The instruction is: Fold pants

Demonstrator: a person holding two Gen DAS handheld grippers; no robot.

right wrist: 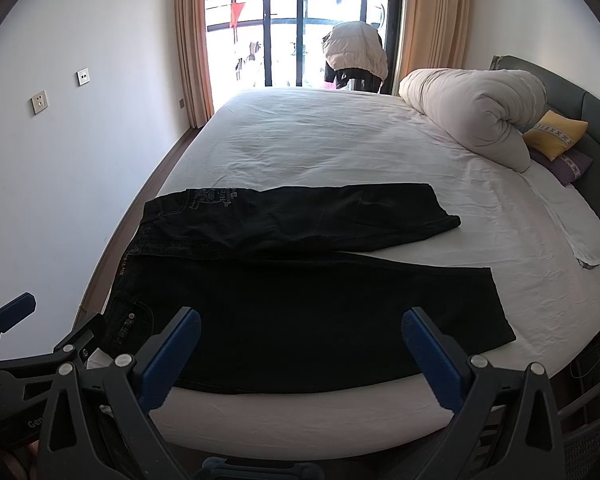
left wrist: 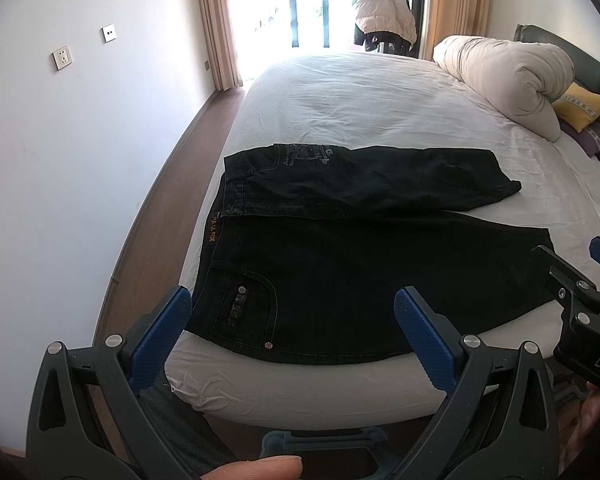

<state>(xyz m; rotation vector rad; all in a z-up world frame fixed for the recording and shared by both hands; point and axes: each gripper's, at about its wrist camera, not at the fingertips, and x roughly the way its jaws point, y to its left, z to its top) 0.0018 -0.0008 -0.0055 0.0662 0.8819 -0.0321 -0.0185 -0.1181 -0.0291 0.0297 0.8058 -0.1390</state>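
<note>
Black jeans (left wrist: 340,264) lie spread flat on the near part of a white bed (left wrist: 360,96), waistband to the left, both legs running right. The far leg is turned over and shows pale embroidery (left wrist: 308,154). My left gripper (left wrist: 292,320) is open and empty, held above the near bed edge over the waist and pocket end. My right gripper (right wrist: 300,340) is open and empty, held above the near leg of the jeans (right wrist: 308,304). Each gripper shows at the edge of the other's view, the right one (left wrist: 580,292) and the left one (right wrist: 28,332).
A rolled cream duvet (right wrist: 472,116) and a yellow pillow (right wrist: 556,138) lie at the right headboard end. A folded white cloth (right wrist: 580,236) lies on the bed's right side. A wall (left wrist: 60,140) and wooden floor strip run along the left. A window with curtains is behind.
</note>
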